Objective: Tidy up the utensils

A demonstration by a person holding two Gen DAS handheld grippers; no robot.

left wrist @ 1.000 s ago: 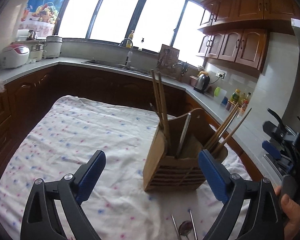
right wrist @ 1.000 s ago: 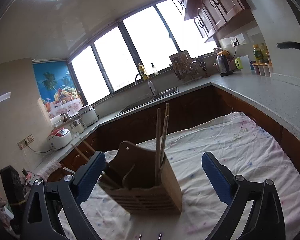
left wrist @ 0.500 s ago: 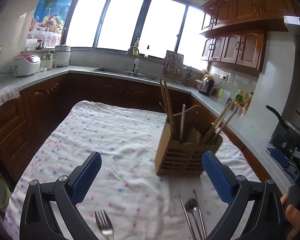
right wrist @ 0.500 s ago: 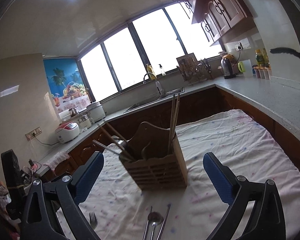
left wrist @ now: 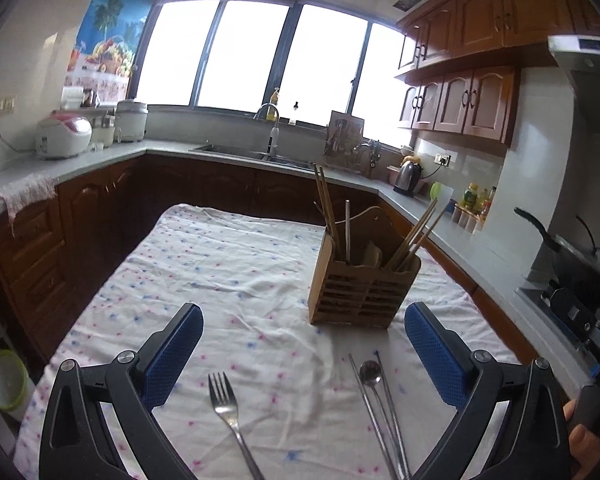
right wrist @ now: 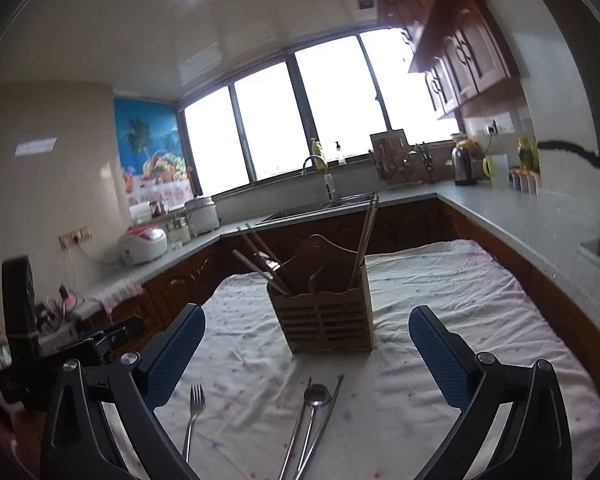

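A wooden utensil holder (left wrist: 364,294) with a slatted front stands upright on the cloth-covered worktop (left wrist: 228,264), right of centre in the left wrist view and at the centre of the right wrist view. Wooden chopsticks (left wrist: 325,204) rise from its compartments, one pair nearly upright, another leaning toward the right of the frame; a metal handle stands between them.

Nearer the camera, loose on the cloth, lie a metal fork (left wrist: 230,416) at lower centre, tines pointing away toward the holder and handle running down to the bottom edge, and a metal spoon (left wrist: 371,376) with its bowl toward the holder. Metal chopsticks (left wrist: 392,404) lie on either side of the spoon, long axes running the same way, converging slightly toward the bottom edge in the right wrist view.

The left gripper (left wrist: 303,354) points somewhat downward over the cloth, its blue-padded fingers (left wrist: 172,356) spread wide with nothing between them. The right gripper (right wrist: 307,354) is likewise tilted down, fingers spread and empty, framing the holder.
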